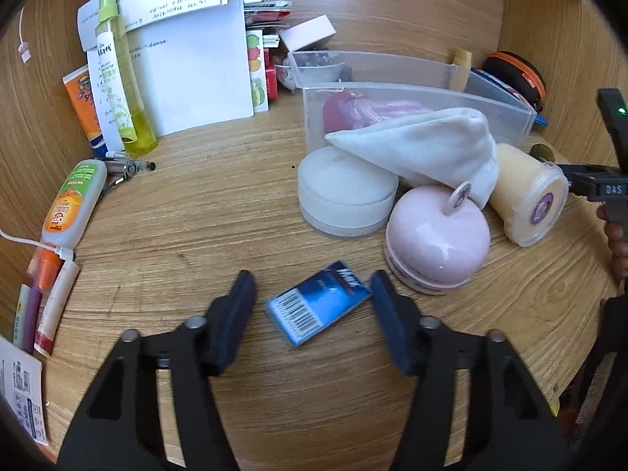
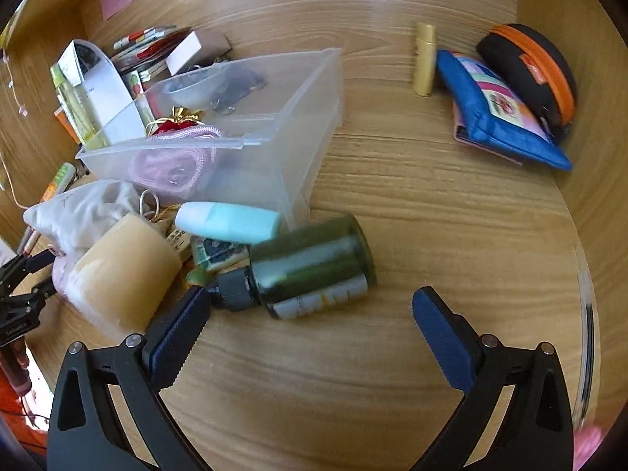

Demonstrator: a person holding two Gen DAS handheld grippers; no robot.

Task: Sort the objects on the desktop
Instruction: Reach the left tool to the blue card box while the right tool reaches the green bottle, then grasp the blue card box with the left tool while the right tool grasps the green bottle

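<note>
My left gripper [image 1: 312, 294] is open, its jaws on either side of a small blue packet with a barcode [image 1: 317, 307] that lies flat on the wooden desk [image 1: 196, 227]. My right gripper [image 2: 310, 314] is open and empty; a dark green bottle with a black cap [image 2: 310, 271] lies on its side just beyond its fingertips, close to the left finger [image 2: 178, 335]. A clear plastic bin [image 2: 274, 149] holds a pink cord and a red pouch. It also shows in the left wrist view [image 1: 412, 94].
Near the bin lie a white round box [image 1: 345, 192], a pink round case [image 1: 437, 243], a white cloth [image 1: 424, 149], a cream cylinder [image 1: 530, 192] and a mint tube [image 2: 227, 221]. Bottles and tubes [image 1: 121, 78] line the left wall. Pouches [image 2: 506, 106] lie at the back right.
</note>
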